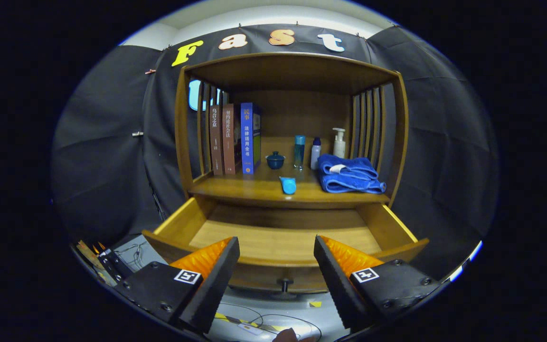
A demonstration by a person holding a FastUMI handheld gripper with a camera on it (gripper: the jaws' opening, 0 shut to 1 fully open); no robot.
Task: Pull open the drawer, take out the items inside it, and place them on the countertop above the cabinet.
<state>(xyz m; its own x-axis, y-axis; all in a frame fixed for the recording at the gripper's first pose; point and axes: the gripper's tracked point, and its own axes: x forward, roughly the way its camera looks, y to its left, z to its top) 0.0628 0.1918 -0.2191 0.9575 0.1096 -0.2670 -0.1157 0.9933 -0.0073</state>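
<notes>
The gripper (pixel 277 259) is hanging wide open, holding nothing. Just below its tips is the knob (pixel 284 284). Just ahead, the drawer (pixel 283 240) is sitting pulled out, and its floor is looking bare. Beyond, on the countertop (pixel 264 190), a small blue thing (pixel 288 185) is lying by a towel (pixel 348 174). I think it is best to be peeking into the drawer's near corners before stopping.

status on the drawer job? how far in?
Done: drawer is pulled open, its visible floor bare; a blue tube lies on the countertop near the folded towel. In hand: nothing; gripper open above the drawer front. Left: nothing apparent, though the drawer's back is shadowed.
</notes>
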